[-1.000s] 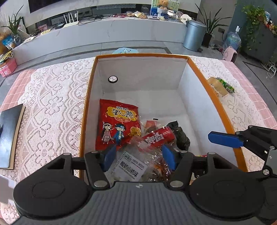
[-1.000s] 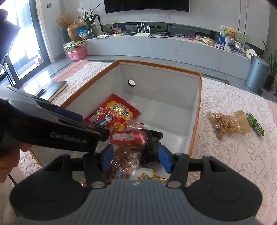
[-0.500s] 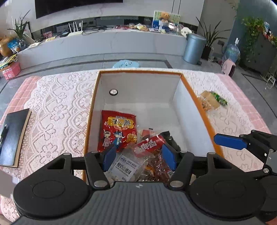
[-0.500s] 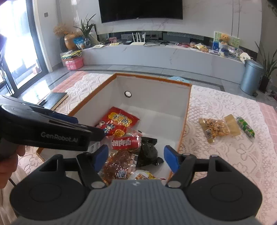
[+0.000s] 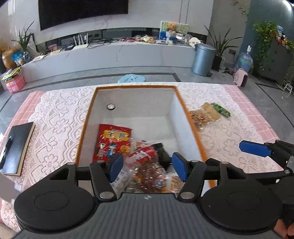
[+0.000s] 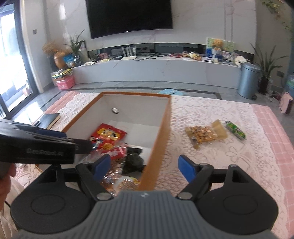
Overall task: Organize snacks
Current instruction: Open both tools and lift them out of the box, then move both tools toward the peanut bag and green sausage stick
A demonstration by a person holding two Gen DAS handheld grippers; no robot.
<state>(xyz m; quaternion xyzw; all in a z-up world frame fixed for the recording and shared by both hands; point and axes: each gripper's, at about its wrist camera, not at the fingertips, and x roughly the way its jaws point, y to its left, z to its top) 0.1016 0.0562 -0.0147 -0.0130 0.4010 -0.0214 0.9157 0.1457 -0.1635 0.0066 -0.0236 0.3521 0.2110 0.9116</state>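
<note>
lace cloth (image 5: pixel 55 117) under rectangular orange-rimmed box (image 5: pixel 136 87), crinkly packets (image 5: pixel 112 141).

Home living room: wall television (image 6: pixel 129 16) hanging at upper centre, long media shelf (image 6: pixel 156 69) below, potted plants (image 6: pixel 266 62) standing right.

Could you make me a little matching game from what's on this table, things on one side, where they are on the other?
Things:
1. red snack bag
2. green packet
3. black notebook
4. clear nut bag

Places:
A. left of the box, on the lace
B. inside the box
C. farthest right on the lace
D. between the box and the green packet

Pairs: 1-B, 2-C, 3-A, 4-D
</note>
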